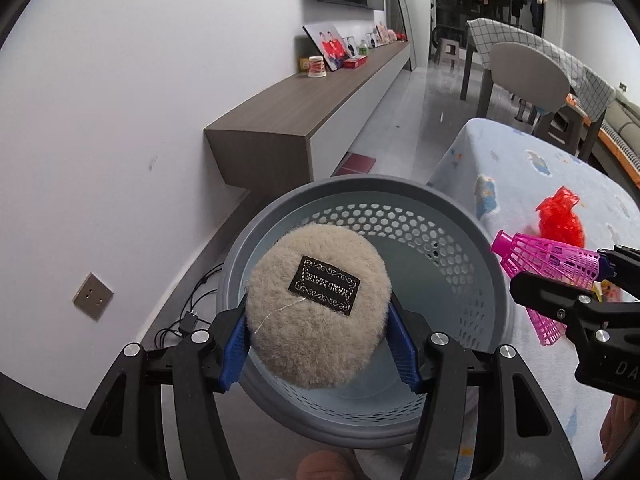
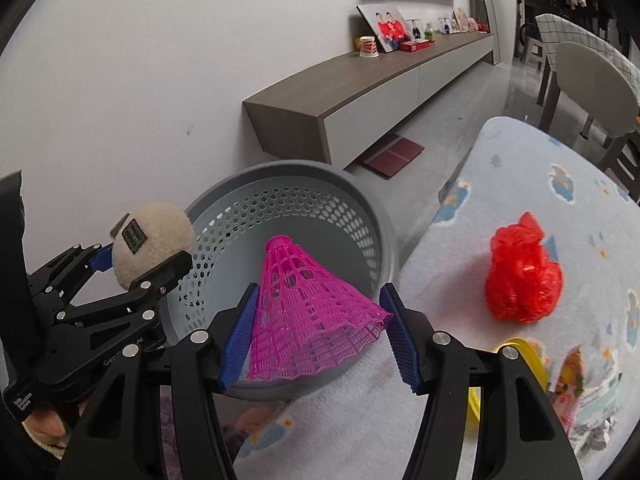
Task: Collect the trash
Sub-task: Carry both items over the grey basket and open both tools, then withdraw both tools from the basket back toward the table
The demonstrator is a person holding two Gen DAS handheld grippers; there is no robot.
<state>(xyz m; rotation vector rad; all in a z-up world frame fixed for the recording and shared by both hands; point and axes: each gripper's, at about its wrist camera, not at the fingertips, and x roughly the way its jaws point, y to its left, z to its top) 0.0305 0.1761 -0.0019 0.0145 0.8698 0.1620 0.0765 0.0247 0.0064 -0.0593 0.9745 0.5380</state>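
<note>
Left cam: my left gripper [image 1: 318, 330] is clamped on a fuzzy beige puff [image 1: 318, 308], held right over the grey bin [image 1: 460, 216]. The bin looks empty as far as I can see, so nothing's collected yet. The puff has a black label [image 1: 325, 285], but the print is too small to read.

Right cam: my right gripper [image 2: 318, 340] is pinching a pink shuttlecock [image 2: 308, 308] by its skirt, above the bin's near rim. Left on the table [image 2: 520, 160]: a red bag [image 2: 522, 274], a yellow ring [image 2: 528, 354] and some wrappers [image 2: 588, 400], print unreadable. The left gripper's body has writing I can't make out.
</note>
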